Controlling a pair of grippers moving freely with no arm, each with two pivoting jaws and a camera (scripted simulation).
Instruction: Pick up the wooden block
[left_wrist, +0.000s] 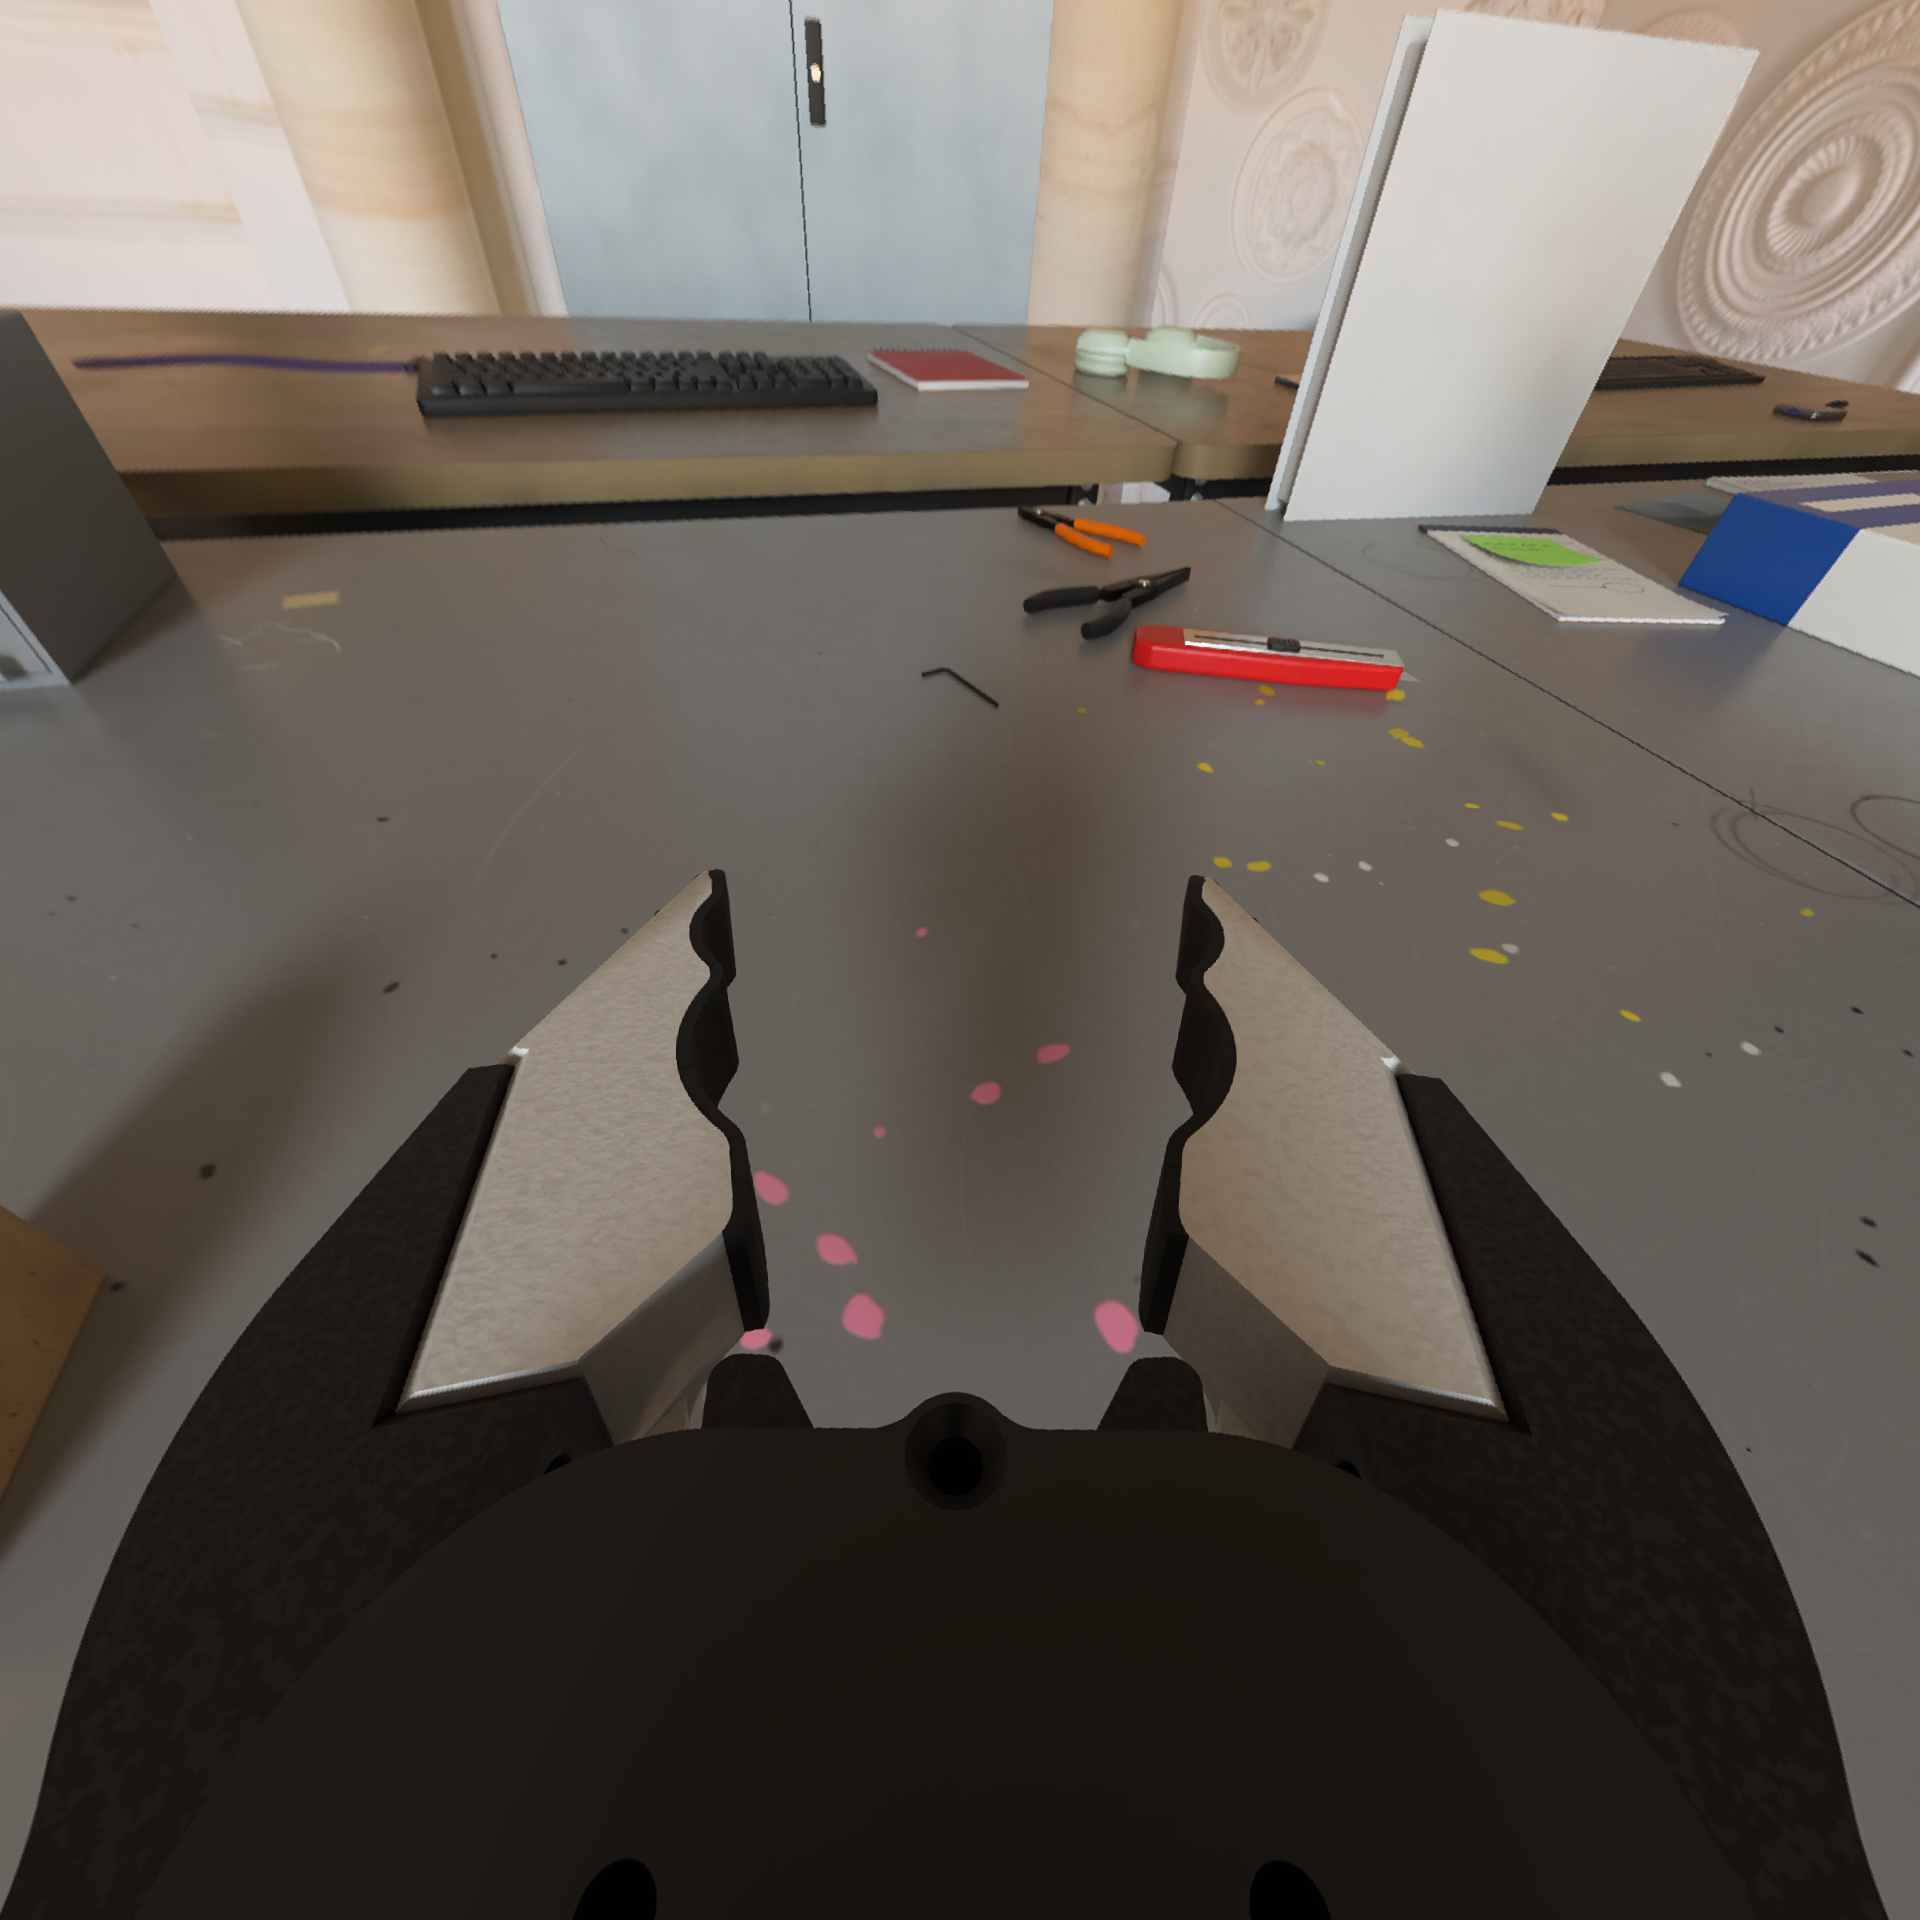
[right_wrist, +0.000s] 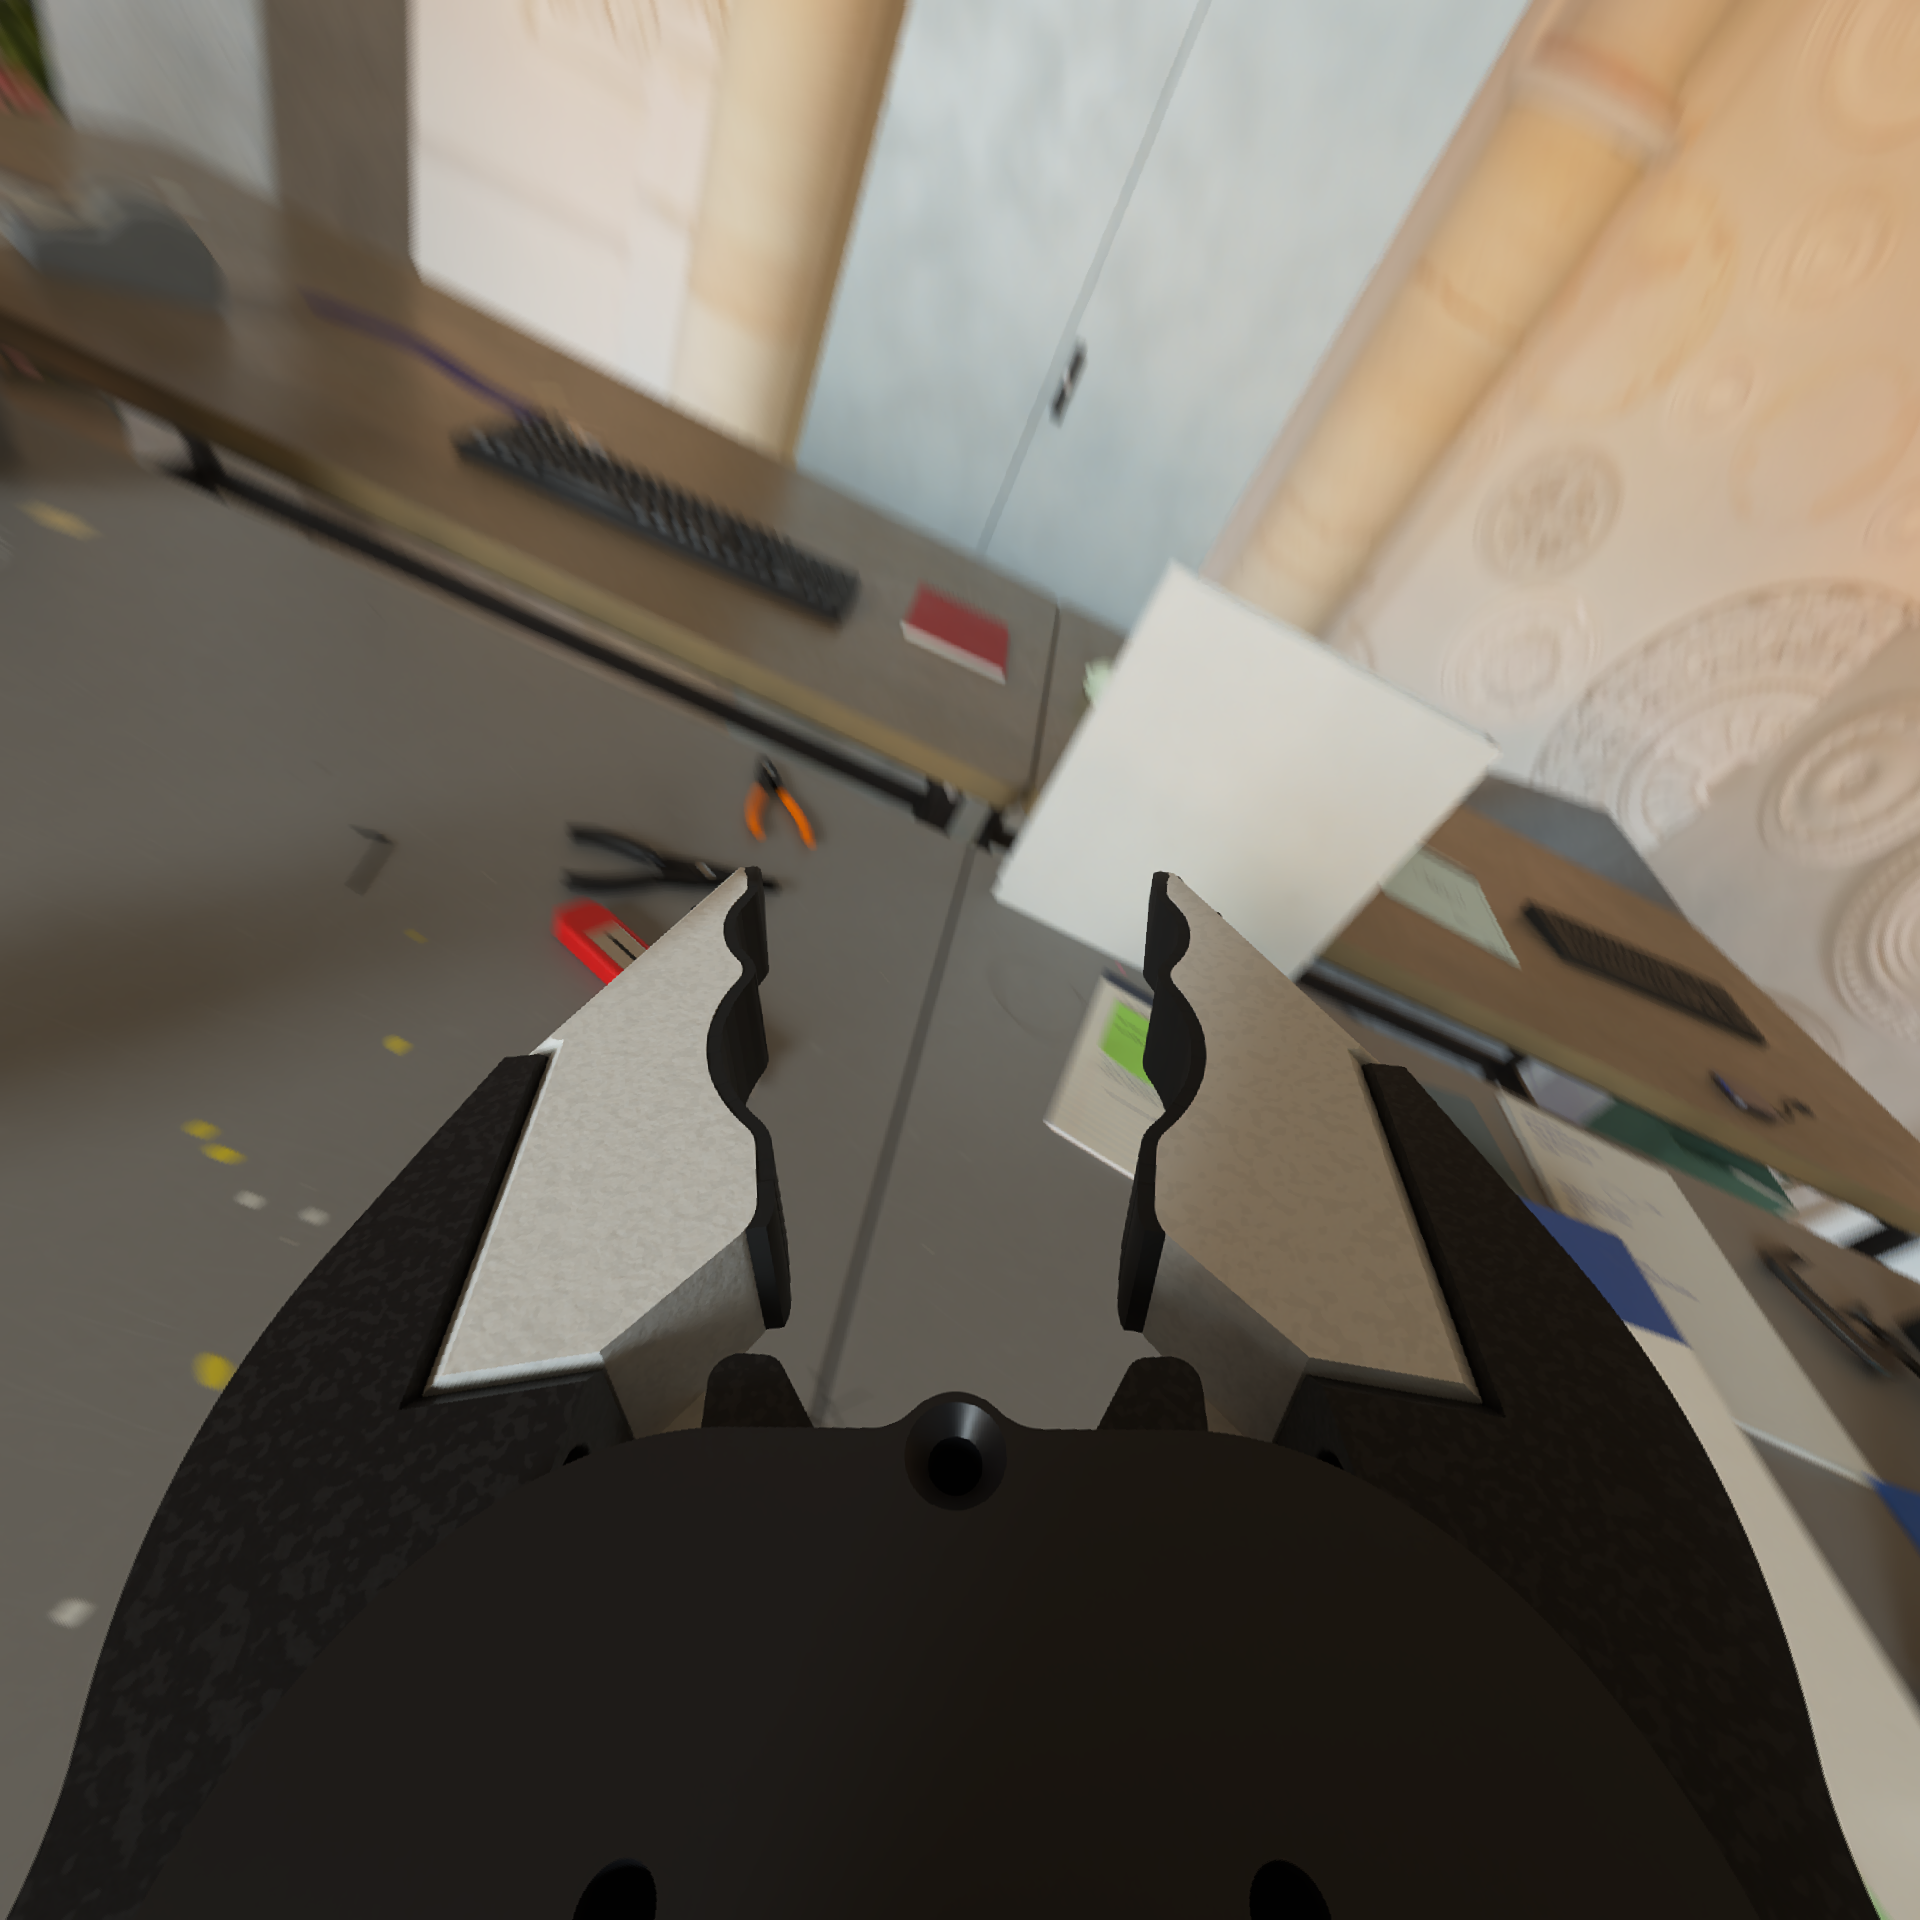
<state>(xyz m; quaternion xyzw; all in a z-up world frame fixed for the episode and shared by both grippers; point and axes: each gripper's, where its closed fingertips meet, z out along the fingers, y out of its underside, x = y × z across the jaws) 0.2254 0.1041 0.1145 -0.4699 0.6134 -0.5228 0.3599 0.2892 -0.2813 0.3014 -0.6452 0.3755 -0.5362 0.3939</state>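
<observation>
A brown, wood-coloured corner (left_wrist: 31, 1340) shows at the left edge of the left wrist view, resting on the grey table (left_wrist: 520, 831); most of it is cut off, so I cannot tell if it is the wooden block. My left gripper (left_wrist: 956, 883) is open and empty, low over the table, to the right of that corner. My right gripper (right_wrist: 956, 883) is open and empty, tilted, above the seam between two grey tables (right_wrist: 904, 1091). No wooden block shows in the right wrist view, which is blurred.
Ahead of the left gripper lie a hex key (left_wrist: 958, 686), a red utility knife (left_wrist: 1268, 660), black pliers (left_wrist: 1107, 601) and orange pliers (left_wrist: 1086, 532). A white board (left_wrist: 1496, 270) leans at the back right, by a notebook (left_wrist: 1569, 571) and a blue-white box (left_wrist: 1808, 566). A grey box (left_wrist: 62, 499) stands left.
</observation>
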